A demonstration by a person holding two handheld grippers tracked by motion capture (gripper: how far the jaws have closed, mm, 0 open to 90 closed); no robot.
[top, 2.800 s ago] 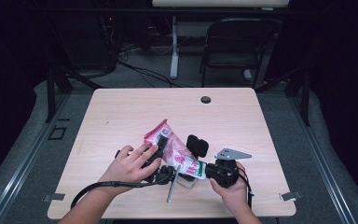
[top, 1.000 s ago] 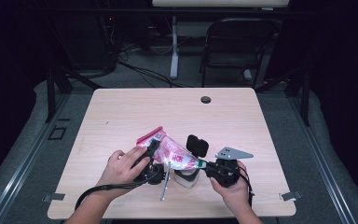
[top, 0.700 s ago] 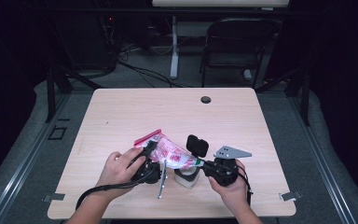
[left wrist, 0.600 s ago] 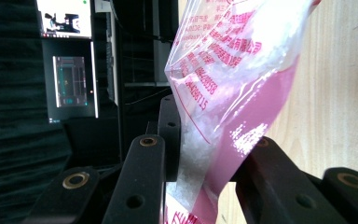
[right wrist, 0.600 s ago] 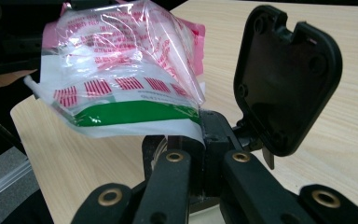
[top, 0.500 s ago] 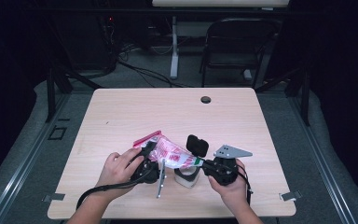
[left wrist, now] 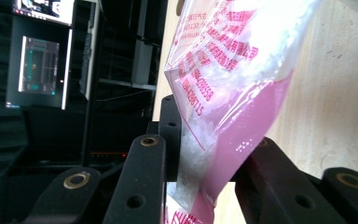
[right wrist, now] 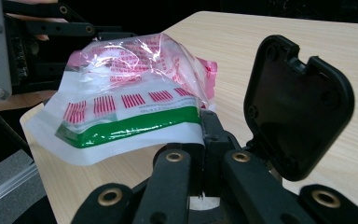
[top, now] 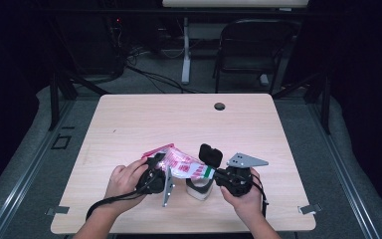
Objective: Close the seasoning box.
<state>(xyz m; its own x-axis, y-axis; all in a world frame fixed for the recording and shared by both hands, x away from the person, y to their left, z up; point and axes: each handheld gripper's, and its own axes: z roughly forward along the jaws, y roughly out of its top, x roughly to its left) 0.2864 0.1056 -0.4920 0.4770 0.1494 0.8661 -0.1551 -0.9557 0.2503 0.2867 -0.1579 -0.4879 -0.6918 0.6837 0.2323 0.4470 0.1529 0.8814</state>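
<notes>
The plastic bag (top: pixel 183 166) hangs between my two hands, just above the near part of the bench (top: pixel 129 124). It is clear plastic with red print, a pink panel and a green stripe along one end, and there is a white grainy powder inside it. In the left gripper view the bag (left wrist: pixel 233 93) comes down between my black jaws, with the pink part and some of the white grains squeezed in the gap. My left gripper (top: pixel 155 175) pinches that end of the bag, its jaws pressing on the plastic from both sides. My left hand (top: pixel 124 180) wraps around the gripper body, and a cable trails from it toward the bench's near edge.

In the right gripper view the bag (right wrist: pixel 130 107) stretches away from me, its white and green-striped edge caught at my fingertips. My right gripper (top: pixel 218 174) has its jaws pressed together on that edge, so the bag is held taut from both ends. A black lid-like flap (right wrist: pixel 298 107) stands upright just beside my right jaws. Under the bag, near my right gripper, a small white container (top: pixel 199 188) sits on the bench. My right hand (top: pixel 246 196) grips from below, and a grey three-cornered plate (top: pixel 246 160) sits on top of the gripper. Farther off, a dark round hole (top: pixel 220 106) marks the bench's far side.
</notes>
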